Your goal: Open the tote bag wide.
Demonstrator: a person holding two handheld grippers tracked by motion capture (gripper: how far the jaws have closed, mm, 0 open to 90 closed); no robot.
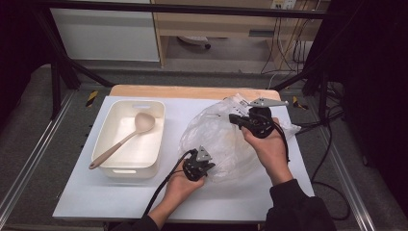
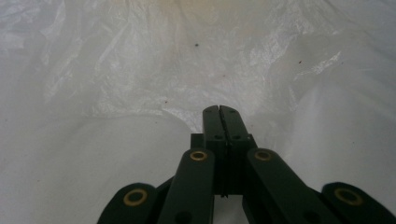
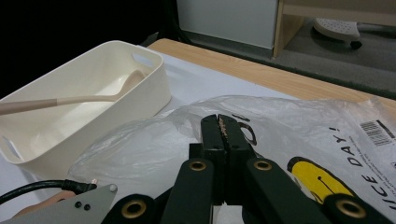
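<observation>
- The left gripper [image 1: 208, 166] has its jaws pressed flat together; in the left gripper view [image 2: 219, 122] no gap shows between them, and whether any film is pinched there I cannot tell.
- Its tip sits against the near edge of the clear plastic bag [image 1: 226, 139], with crinkled film [image 2: 154, 60] all around and ahead of the jaws.
- The right gripper [image 1: 236, 120] is likewise clenched, jaws meeting along their length in the right gripper view [image 3: 223, 128].
- Its tip lies at the far side of the bag, over the film [image 3: 154, 144]; a grip on the plastic cannot be made out.
- The bag lies between the two grippers on the white table top [image 1: 96, 192], puffed, wrinkled and see-through, with a yellow smiley print [image 3: 317, 179] and a barcode [image 3: 376, 132] just right of the right gripper's jaws.
- Left of both grippers, well apart from the bag, stands a white bin [image 1: 108, 137] with a beige spoon [image 1: 126, 139] leaning in it, handle over the near rim.
</observation>
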